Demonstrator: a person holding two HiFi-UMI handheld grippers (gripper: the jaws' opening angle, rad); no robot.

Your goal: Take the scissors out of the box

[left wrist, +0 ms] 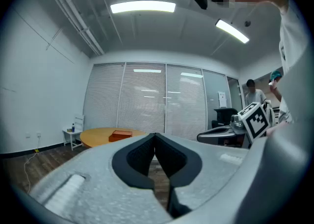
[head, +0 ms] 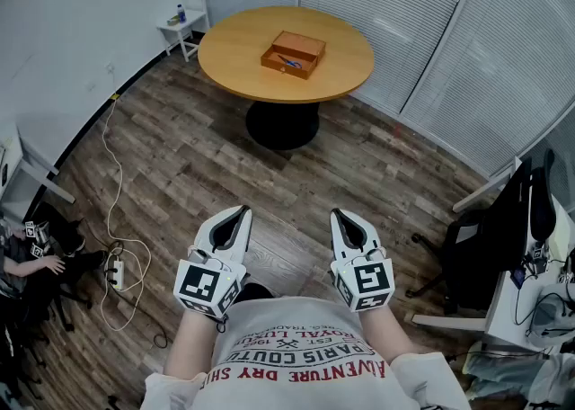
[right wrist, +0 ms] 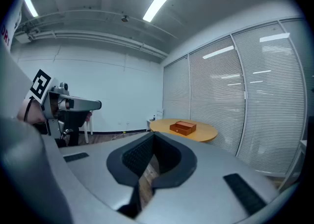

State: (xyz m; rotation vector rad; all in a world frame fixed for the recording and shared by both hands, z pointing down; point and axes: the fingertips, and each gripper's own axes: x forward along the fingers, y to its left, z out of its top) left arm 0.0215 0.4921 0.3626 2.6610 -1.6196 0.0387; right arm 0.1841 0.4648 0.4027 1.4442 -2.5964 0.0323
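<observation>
Orange box (head: 293,54) is seen open on the round table (head: 234,62), far across the floor (head: 180,165). Scissors (head: 289,62) are seen inside it. Left gripper (head: 241,212) and right gripper (head: 338,214) are held near, side by side, well apart from the table. Both pairs of jaws are pressed together on nothing.

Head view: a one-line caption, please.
Shut, empty left gripper and right gripper face a distant round wooden table bearing an open orange box with scissors.

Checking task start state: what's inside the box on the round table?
The open box holds scissors, seen from the head view. Too small to tell if anything lies under them. The gripper views show only its outside.
</observation>
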